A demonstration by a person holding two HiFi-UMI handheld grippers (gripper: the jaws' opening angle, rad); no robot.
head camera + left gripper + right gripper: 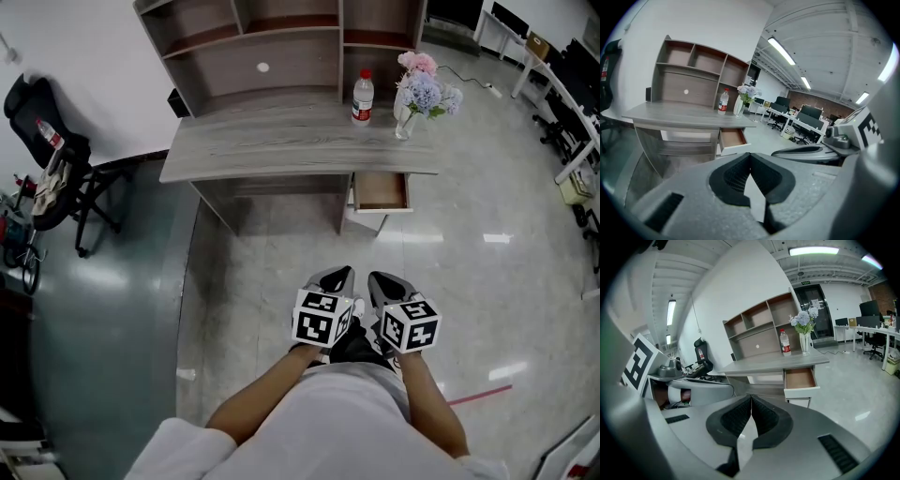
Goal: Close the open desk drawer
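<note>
Under the right end of the tabletop (281, 145), the drawer (382, 190) stands pulled out toward you, its brown inside showing nothing. You hold the left hand-held gripper (337, 278) and right hand-held gripper (386, 284) side by side close to your body, each with jaws together on nothing, likely readied as blunt pushers. The drawer front lies well apart on the far side, slightly right of both.

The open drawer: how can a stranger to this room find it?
Find the grey wood-grain desk with shelves on top. Under its right end, below the clear plastic bottle and the vase of flowers, sits the white-fronted drawer. It alone juts out of the desk, showing a brown inside.
</note>
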